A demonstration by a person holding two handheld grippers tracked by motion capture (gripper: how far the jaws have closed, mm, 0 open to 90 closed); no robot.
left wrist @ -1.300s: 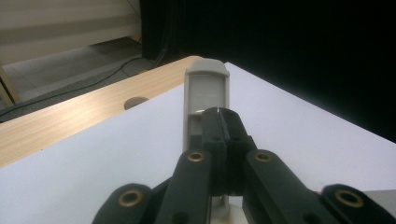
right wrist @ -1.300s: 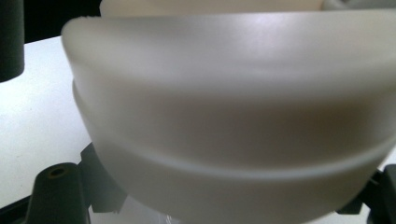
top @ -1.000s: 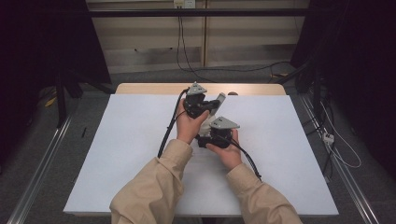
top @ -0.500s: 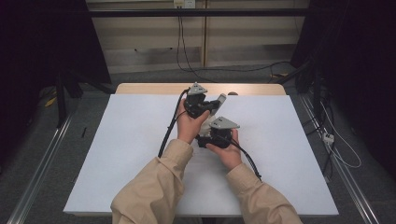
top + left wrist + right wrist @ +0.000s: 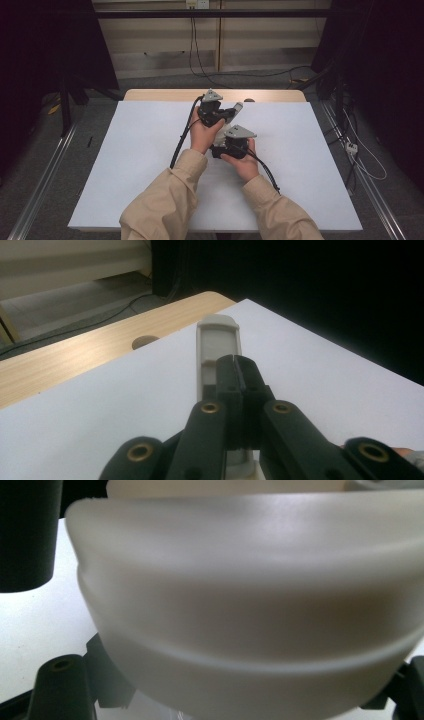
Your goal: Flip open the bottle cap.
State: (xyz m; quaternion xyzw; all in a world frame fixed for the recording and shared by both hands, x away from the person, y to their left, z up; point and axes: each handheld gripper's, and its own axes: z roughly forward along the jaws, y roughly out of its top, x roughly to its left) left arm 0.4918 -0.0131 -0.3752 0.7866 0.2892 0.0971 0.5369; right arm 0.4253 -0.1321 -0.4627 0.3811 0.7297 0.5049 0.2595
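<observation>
Two grippers meet mid-table: left gripper (image 5: 235, 375), jaws pinched on a flat grey plastic strip (image 5: 216, 342) whose long axis runs straight out past its tips. Right gripper (image 5: 231, 150), just beside it, clamps a translucent white piece (image 5: 250, 605) tight against its camera.

No text, label, brand, number or sign can be read in any of the views. None is made out on the pale grey plastic piece (image 5: 218, 347) ahead of the left gripper (image 5: 235, 371), on the translucent white part (image 5: 250, 605) close before the right gripper's camera, or on the white table top (image 5: 150, 150).
</observation>
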